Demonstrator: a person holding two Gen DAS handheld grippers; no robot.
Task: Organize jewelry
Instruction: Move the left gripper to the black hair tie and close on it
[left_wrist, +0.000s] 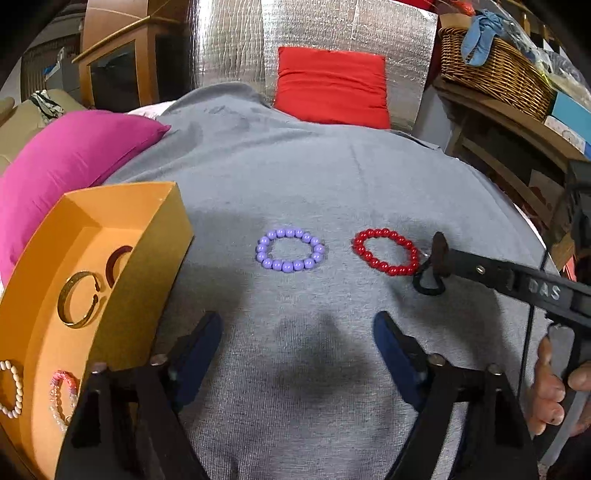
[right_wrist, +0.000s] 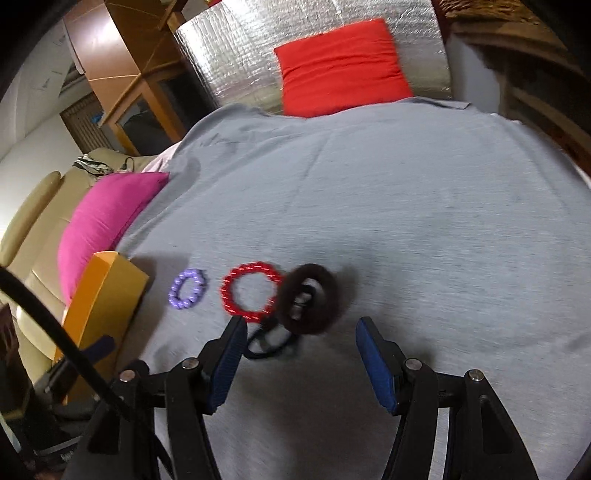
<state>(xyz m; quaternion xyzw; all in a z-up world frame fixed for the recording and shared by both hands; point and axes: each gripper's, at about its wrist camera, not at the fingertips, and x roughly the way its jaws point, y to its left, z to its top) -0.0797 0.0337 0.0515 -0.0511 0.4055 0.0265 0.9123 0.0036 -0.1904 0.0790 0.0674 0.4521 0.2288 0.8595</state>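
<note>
A purple bead bracelet (left_wrist: 290, 250) and a red bead bracelet (left_wrist: 386, 251) lie on the grey cloth (left_wrist: 295, 173); both also show in the right wrist view, purple (right_wrist: 187, 289) and red (right_wrist: 251, 293). A dark brown ring-shaped band (right_wrist: 308, 299) and a thin black elastic (right_wrist: 267, 341) lie just right of the red bracelet. My right gripper (right_wrist: 301, 328) is open just short of the dark band; its tip shows by the elastic (left_wrist: 428, 280) in the left wrist view. My left gripper (left_wrist: 297, 328) is open and empty over bare cloth. An orange box (left_wrist: 162, 251) at left holds gold bangles (left_wrist: 79, 299) and bead bracelets (left_wrist: 13, 387).
A pink cushion (left_wrist: 66, 151) lies behind the box and a red cushion (left_wrist: 332, 85) leans on a silver foil panel at the back. A wicker basket (left_wrist: 495, 62) sits on wooden shelves at right. A beige sofa (right_wrist: 33, 218) is at left.
</note>
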